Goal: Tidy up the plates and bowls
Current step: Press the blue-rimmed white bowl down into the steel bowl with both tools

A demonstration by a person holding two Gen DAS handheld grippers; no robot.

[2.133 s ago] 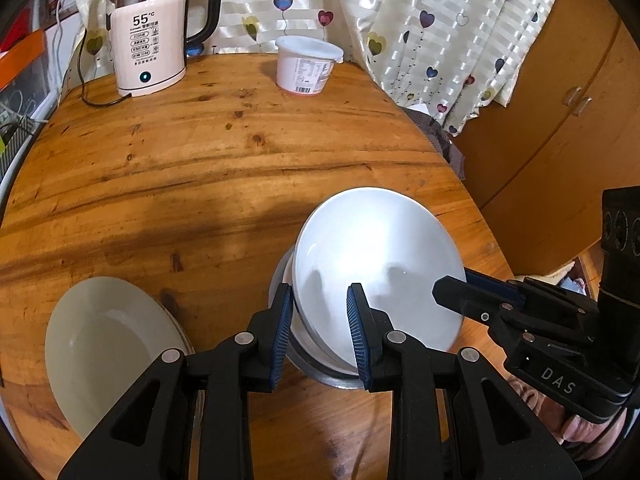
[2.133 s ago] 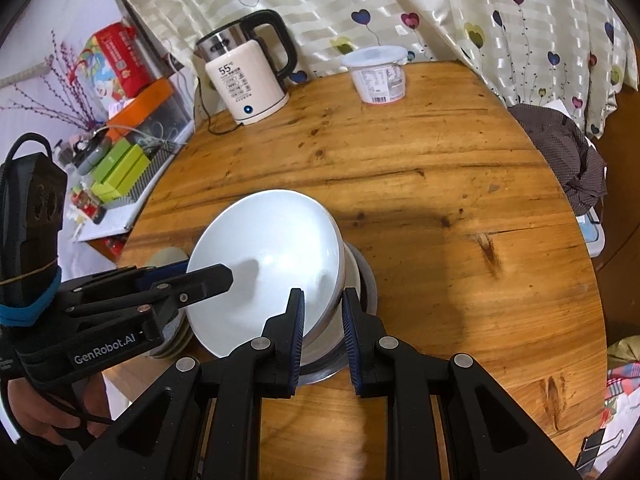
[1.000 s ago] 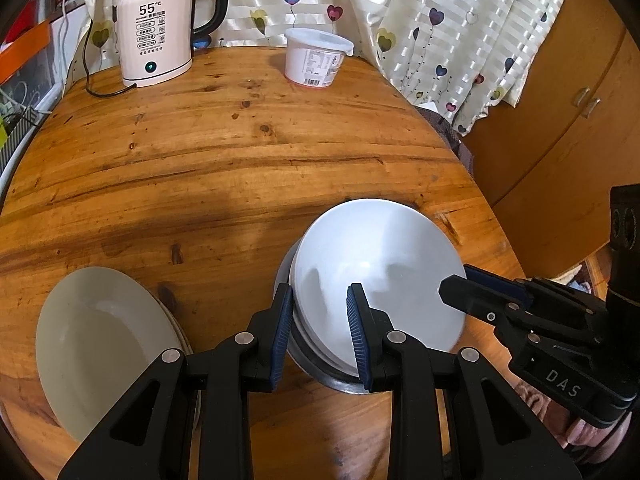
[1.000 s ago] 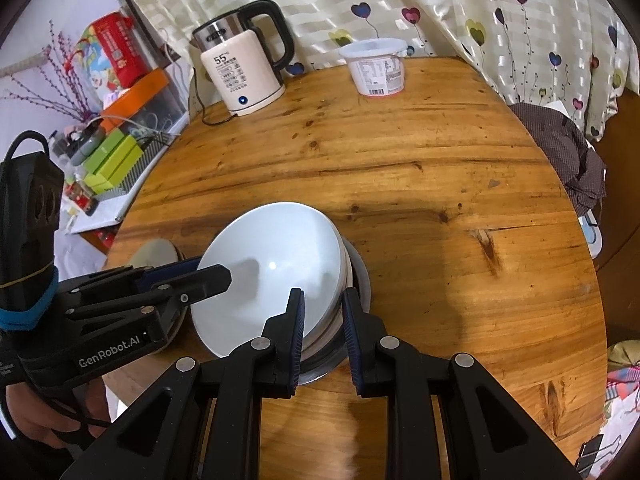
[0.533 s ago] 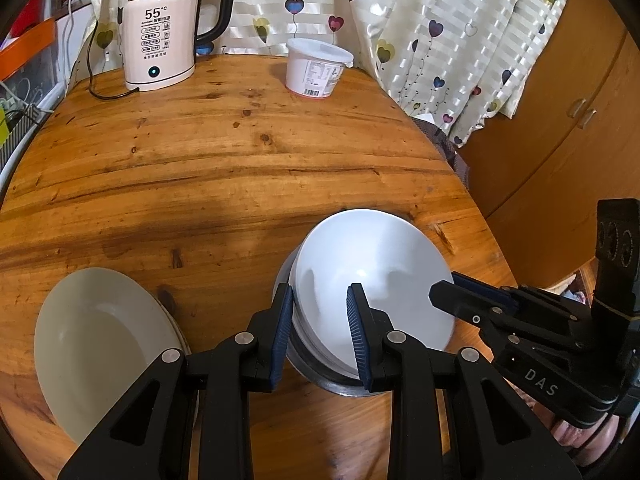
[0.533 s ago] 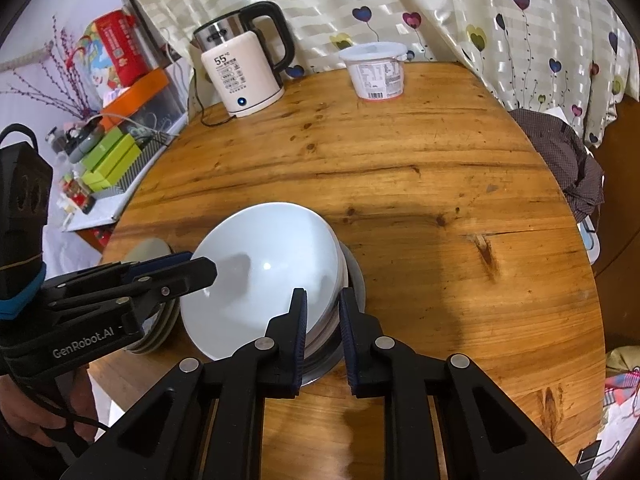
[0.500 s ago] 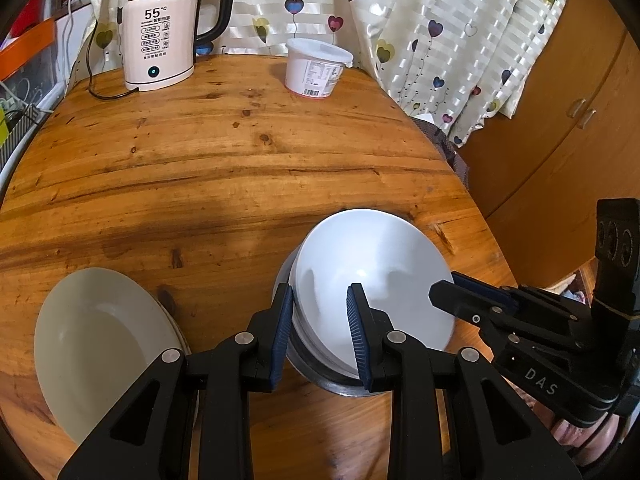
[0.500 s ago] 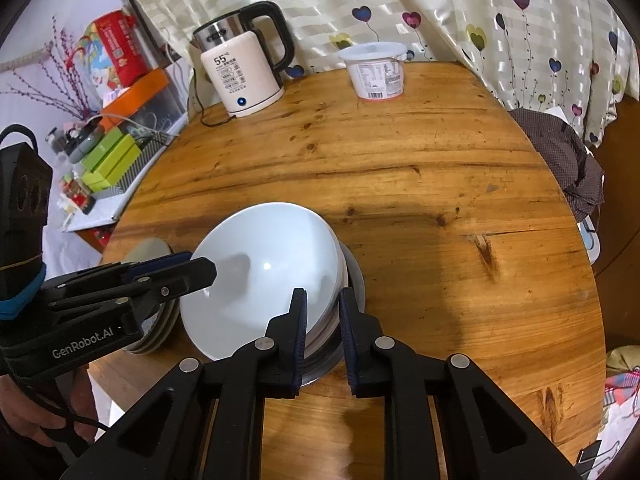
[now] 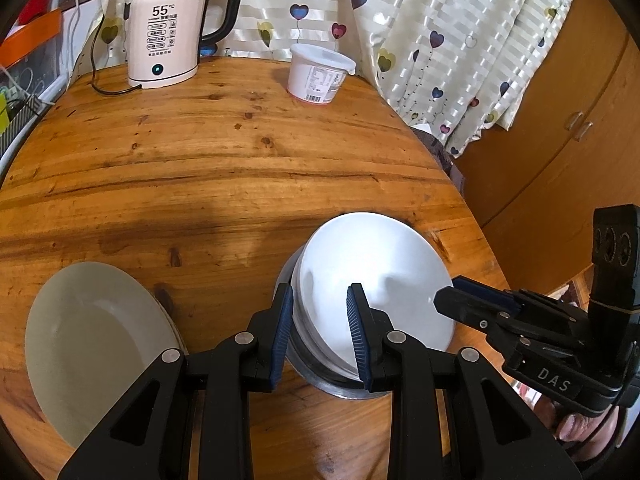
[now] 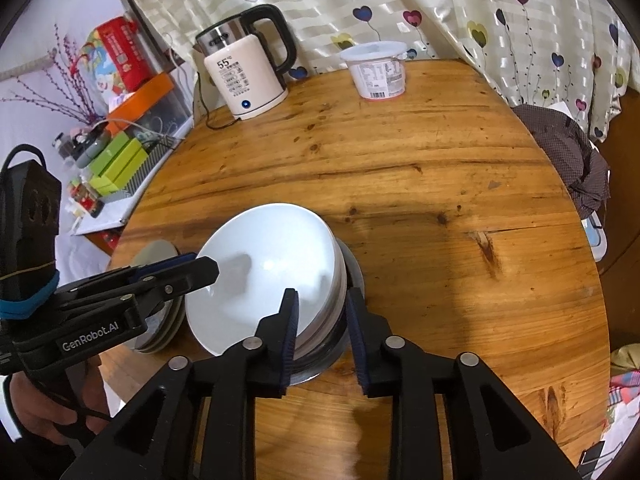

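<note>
Since the earlier frame, the right claw [image 10: 321,336] had been easing its jaws apart; they now stood spread astride the right-hand rim of the bowl stack, with clear gaps at the pads. Little else had shifted. One white bowl [image 9: 374,276] sat uppermost, nested in what looked like two or three more white bowls, their edges too close-packed to count surely, and all of them rested in one metal bowl [image 9: 340,384] on the round wooden surface [image 9: 224,160]. The left claw [image 9: 318,334] had its jaws on either side of the stack's near left rim, the right pad inside the top bowl and the left pad outside; whether they pinched it or merely flanked it could not be told. To the left lay one pale plate [image 9: 96,340] on top of a small pile, of which the right view showed about three plates [image 10: 160,336]. At the far edge of the surface stood one kettle [image 9: 168,36] and one lidded tub [image 9: 318,76], well apart from the dishes.
</note>
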